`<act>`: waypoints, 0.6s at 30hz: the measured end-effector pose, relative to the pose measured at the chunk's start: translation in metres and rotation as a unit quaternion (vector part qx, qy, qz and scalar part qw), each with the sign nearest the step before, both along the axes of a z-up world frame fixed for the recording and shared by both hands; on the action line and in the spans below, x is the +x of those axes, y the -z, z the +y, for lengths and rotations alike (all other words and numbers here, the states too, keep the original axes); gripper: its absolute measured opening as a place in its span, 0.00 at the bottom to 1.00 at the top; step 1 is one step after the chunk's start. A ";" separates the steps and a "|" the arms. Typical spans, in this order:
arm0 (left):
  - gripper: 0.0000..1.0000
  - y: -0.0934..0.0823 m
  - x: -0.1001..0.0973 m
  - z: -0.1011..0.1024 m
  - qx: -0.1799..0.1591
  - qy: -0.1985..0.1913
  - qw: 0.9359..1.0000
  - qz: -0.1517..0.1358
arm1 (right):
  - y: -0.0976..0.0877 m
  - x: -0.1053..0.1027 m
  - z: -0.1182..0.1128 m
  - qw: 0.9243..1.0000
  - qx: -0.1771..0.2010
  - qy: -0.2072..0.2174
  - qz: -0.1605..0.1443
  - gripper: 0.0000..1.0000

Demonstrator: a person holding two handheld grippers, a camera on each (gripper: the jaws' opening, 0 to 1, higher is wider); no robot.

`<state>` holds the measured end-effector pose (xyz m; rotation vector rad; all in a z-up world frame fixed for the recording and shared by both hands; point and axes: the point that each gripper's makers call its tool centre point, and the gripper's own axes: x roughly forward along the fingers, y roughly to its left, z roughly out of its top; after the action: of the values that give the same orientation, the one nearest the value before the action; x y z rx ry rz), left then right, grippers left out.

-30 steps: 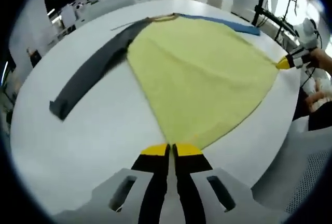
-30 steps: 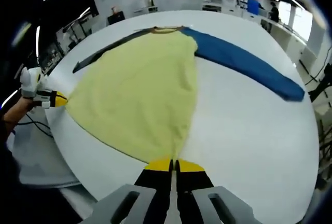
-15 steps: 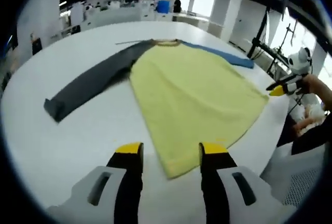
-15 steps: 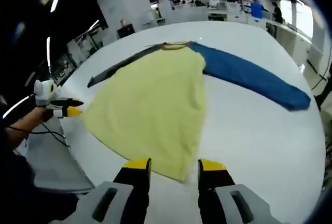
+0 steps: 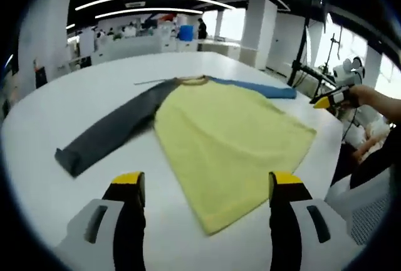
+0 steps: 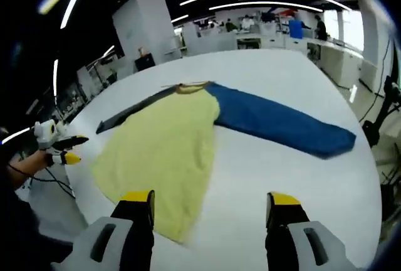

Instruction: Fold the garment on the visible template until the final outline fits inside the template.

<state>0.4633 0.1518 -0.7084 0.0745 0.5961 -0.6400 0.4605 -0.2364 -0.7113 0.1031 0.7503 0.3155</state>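
Garment (image 5: 232, 139) lies flat on table (image 5: 75, 108) — both jaws wide (empty).

In the left gripper view the blue sleeve (image 5: 263, 88) of the garment (image 5: 225, 139) lies mostly hidden behind the yellow body, with a thin strip and its cuff end showing. In the right gripper view the grey sleeve (image 6: 135, 111) is likewise reduced to a narrow dark band behind the yellow cloth. The bases of both pairs of jaws run off the bottom edge. The left gripper (image 6: 70, 148), seen far off at the left, is too small to judge, though its tips seem apart. People in the background (image 5: 128, 31) are blurred beyond telling.
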 end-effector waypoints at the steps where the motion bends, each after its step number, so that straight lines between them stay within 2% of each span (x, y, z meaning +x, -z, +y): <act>1: 0.83 0.000 0.000 -0.001 -0.001 0.001 1.000 -0.001 | 0.000 0.004 -0.008 1.000 -0.007 0.003 -0.003 0.75; 3: 0.87 -0.001 0.001 -0.001 0.000 0.001 1.000 -0.003 | -0.002 0.011 -0.021 1.000 -0.014 0.015 -0.014 0.75; 10: 0.98 -0.003 0.001 -0.005 0.001 0.011 1.000 -0.009 | -0.002 0.033 -0.063 0.998 -0.005 0.067 -0.021 0.73; 16: 0.99 -0.005 0.005 -0.006 0.006 0.018 1.000 -0.019 | 0.004 0.044 -0.096 0.995 -0.022 0.098 -0.020 0.67; 18: 0.99 -0.005 0.006 -0.006 0.004 0.018 1.000 -0.019 | 0.005 0.046 -0.104 0.993 -0.015 0.114 -0.019 0.66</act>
<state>0.4689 0.1456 -0.7033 0.1055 0.5622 -0.6692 0.5066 -0.3403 -0.7161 0.1522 0.6984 0.0884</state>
